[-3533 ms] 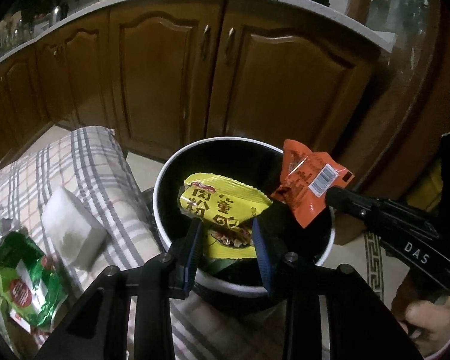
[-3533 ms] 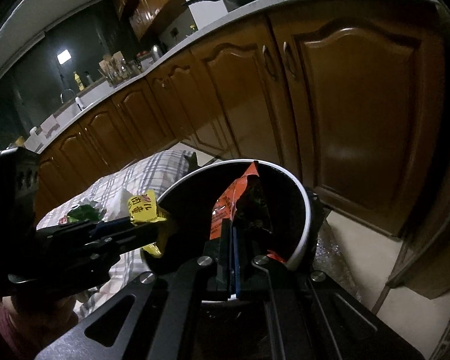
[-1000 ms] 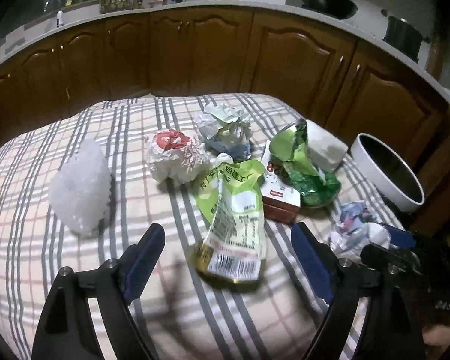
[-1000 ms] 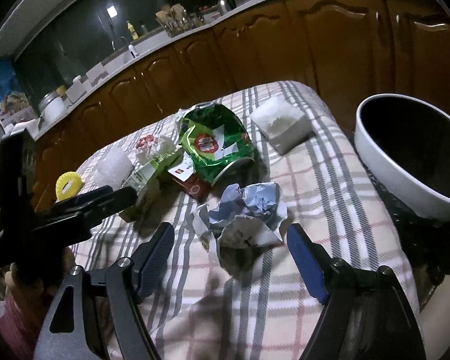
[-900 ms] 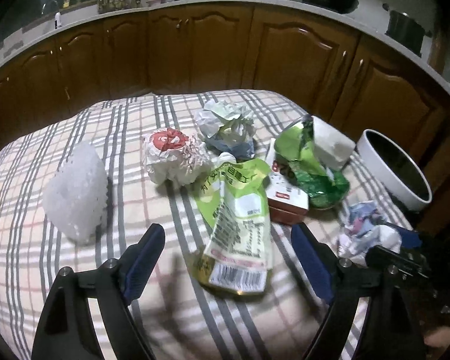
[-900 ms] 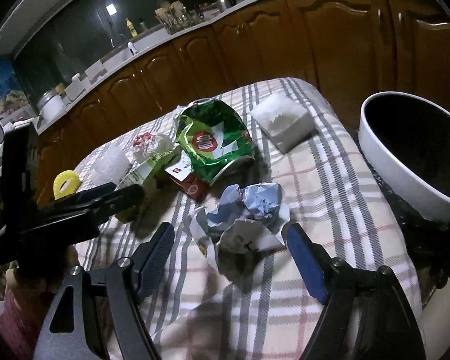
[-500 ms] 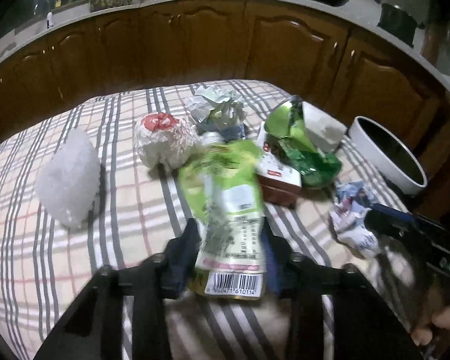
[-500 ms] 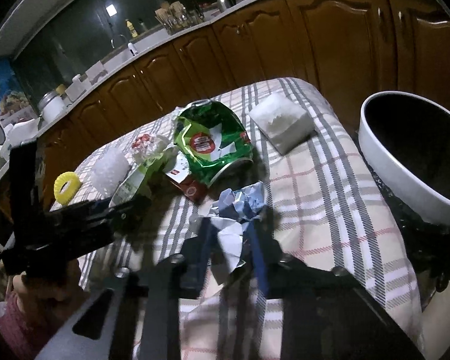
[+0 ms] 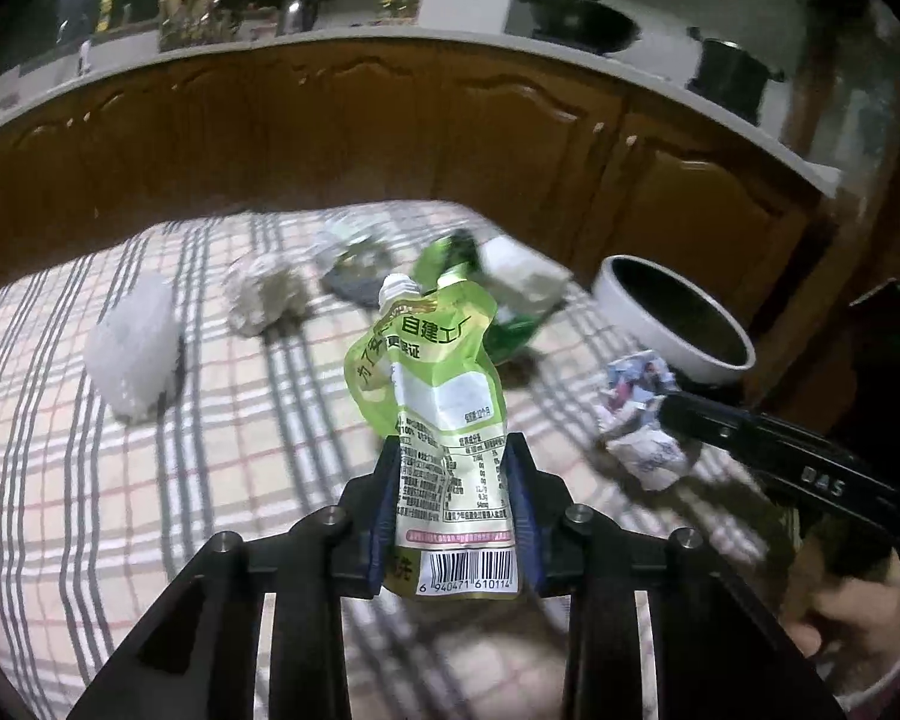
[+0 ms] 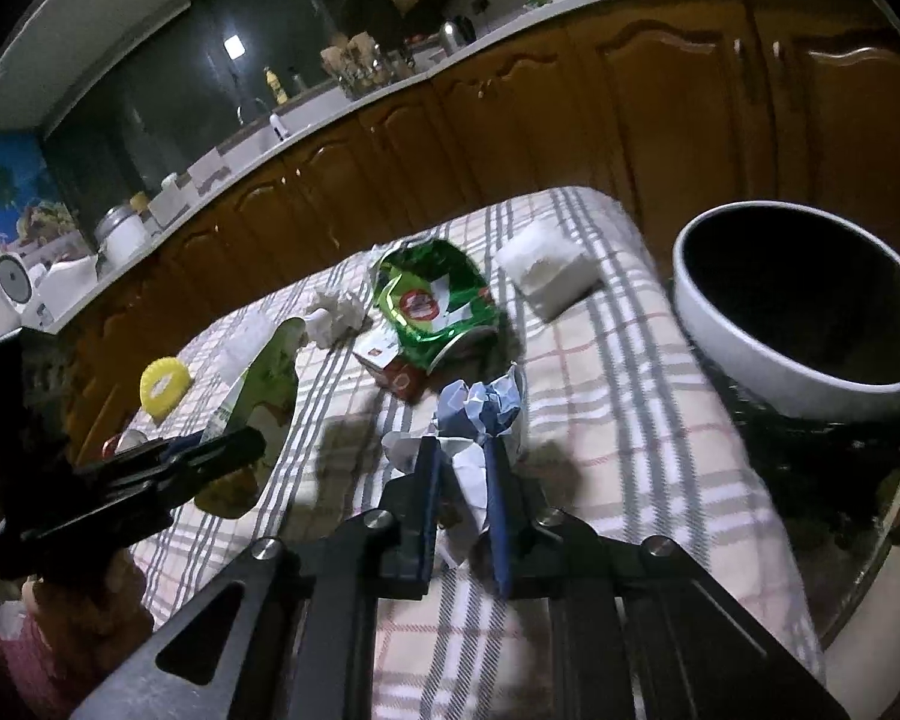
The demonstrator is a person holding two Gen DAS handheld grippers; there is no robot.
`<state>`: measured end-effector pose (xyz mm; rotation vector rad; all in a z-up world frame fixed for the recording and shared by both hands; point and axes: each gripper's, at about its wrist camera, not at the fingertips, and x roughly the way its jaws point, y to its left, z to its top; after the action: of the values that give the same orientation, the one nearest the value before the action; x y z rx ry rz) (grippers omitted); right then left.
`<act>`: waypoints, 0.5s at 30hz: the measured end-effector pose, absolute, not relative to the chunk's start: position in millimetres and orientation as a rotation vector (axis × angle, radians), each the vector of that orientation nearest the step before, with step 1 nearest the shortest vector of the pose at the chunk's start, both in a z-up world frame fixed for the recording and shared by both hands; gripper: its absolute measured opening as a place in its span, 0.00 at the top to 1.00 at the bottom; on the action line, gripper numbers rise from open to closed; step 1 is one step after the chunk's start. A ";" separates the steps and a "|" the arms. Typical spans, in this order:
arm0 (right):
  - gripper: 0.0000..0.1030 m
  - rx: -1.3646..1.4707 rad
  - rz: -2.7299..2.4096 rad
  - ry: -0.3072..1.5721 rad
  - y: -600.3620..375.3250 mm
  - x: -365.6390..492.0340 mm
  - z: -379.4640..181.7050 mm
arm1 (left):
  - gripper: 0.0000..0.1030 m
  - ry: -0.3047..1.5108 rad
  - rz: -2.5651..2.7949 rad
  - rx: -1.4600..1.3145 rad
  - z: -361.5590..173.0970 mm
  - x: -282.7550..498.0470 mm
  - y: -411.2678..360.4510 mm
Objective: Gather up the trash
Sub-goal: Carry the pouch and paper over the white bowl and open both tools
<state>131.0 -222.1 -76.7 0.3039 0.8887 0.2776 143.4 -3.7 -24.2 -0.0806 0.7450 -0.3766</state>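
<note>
Both jaws just closed: your left gripper (image 9: pixel 453 501) clamped the green pouch (image 9: pixel 432 384), your right gripper (image 10: pixel 459 480) the crumpled paper (image 10: pixel 480 414); 2 pieces lifted, the bin (image 10: pixel 750 354) waited, several scraps remained.

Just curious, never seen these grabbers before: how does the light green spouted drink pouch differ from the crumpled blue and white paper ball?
The light green drink pouch is flat, smooth plastic with a barcode; the crumpled paper ball is a wrinkled wad. The pouch stands upright in the left gripper; the ball sits bunched in the right gripper. Shared: both are pinched trash, near the white bin.
</note>
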 end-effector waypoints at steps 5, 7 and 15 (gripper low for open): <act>0.86 0.319 0.241 0.854 -242.5 120.4 -65.0 | 0.70 0.731 -0.438 -0.057 -15.4 138.7 -25.2; 0.86 0.327 0.218 0.841 -252.9 117.3 -61.3 | 0.70 0.731 -0.457 -0.051 -14.3 140.3 -32.7; 0.86 0.357 0.136 0.809 -291.4 112.1 -53.5 | 0.70 0.732 -0.524 -0.008 -11.5 153.6 -72.4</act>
<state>112.1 -291.4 -53.5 0.3568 0.8091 0.1357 153.6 -72.4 -11.5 -0.0084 0.7317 -0.5236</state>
